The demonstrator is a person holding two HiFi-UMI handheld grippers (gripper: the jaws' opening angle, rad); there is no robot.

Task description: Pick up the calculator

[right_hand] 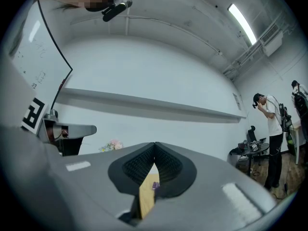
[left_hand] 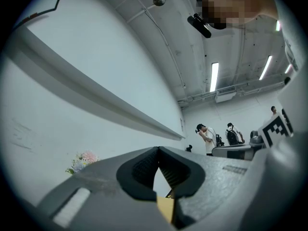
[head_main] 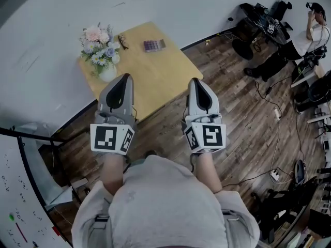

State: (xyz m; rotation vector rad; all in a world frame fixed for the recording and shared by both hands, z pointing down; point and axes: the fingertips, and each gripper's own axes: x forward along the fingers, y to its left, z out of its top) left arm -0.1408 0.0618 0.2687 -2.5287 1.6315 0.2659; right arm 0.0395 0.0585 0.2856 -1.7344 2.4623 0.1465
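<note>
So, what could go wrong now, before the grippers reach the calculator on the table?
Both the left gripper and the right gripper have shut jaws; unless opened, they may push the small purple flat calculator across the yellow wooden table. The white vase of flowers and black glasses sit near it, so a left approach could knock them.

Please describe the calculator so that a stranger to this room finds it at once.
Look at the light wooden table by the white wall. Near its far edge lies the calculator, right of the eyeglasses and the flower vase. It is the only flat rectangle, with purplish keys.
</note>
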